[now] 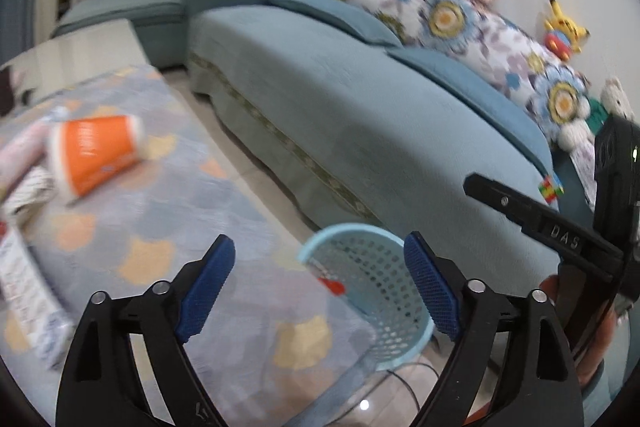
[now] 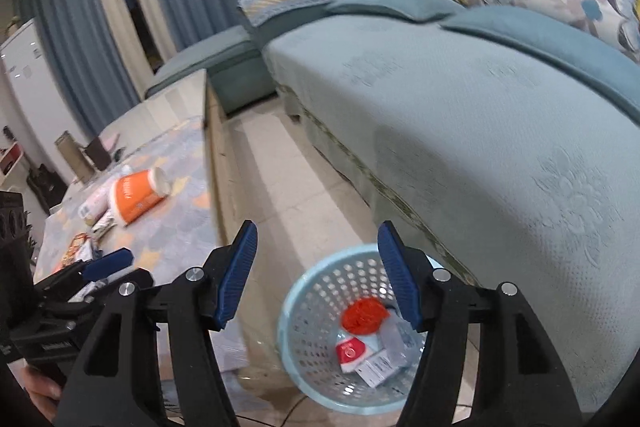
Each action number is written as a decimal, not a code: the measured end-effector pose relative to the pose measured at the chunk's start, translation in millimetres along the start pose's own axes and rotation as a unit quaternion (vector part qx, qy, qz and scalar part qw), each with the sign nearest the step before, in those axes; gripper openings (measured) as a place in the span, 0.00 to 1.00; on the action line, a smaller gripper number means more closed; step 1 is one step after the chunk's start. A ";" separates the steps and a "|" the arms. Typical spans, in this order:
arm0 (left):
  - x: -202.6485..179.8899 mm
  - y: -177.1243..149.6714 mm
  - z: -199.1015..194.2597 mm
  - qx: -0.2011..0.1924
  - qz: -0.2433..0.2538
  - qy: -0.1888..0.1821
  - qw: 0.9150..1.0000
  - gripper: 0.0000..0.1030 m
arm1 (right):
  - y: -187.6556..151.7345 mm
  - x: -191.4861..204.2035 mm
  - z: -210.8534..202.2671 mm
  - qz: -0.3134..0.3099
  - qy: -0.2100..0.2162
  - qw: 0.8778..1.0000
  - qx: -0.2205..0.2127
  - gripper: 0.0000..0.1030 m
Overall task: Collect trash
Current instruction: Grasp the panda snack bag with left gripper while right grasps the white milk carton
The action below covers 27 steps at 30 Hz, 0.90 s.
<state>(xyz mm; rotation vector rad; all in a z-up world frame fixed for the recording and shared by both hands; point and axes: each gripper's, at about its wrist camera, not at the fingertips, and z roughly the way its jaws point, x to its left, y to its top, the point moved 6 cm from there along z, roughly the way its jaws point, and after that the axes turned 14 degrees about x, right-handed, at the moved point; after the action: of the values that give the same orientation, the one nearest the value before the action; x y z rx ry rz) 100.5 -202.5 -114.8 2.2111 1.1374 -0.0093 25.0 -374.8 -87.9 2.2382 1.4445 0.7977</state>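
A light blue perforated trash basket stands on the floor between the table and the sofa; it holds a red crumpled piece and white wrappers. It also shows in the left wrist view. An orange paper cup lies on its side on the table, also in the right wrist view, next to a pink tube and other wrappers. My left gripper is open and empty over the table edge. My right gripper is open and empty above the basket.
A patterned cloth covers the table. A teal sofa with floral cushions and plush toys runs along the right. A black cable lies on the floor by the basket. The right gripper's body shows at the left view's right edge.
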 end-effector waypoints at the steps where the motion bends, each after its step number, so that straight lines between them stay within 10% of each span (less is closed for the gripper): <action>1: 8.9 -0.5 -11.8 -0.012 -0.010 0.011 1.000 0.84 | 0.3 5.3 -0.4 -0.006 0.000 1.000 -0.002 0.58; 16: 188.5 -41.2 -141.8 -0.098 -0.171 0.164 0.966 0.87 | -3.2 164.2 18.8 -0.116 0.068 0.991 0.000 0.62; 27: 304.9 -54.4 -118.1 0.010 -0.192 0.153 0.969 0.87 | -50.8 295.3 84.4 -0.212 0.128 0.964 0.098 0.64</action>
<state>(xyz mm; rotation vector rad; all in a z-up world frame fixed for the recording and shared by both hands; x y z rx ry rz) 219.0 106.3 -137.3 2.0192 1.7293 0.1616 136.2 -84.5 -104.7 1.8928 2.1140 0.8495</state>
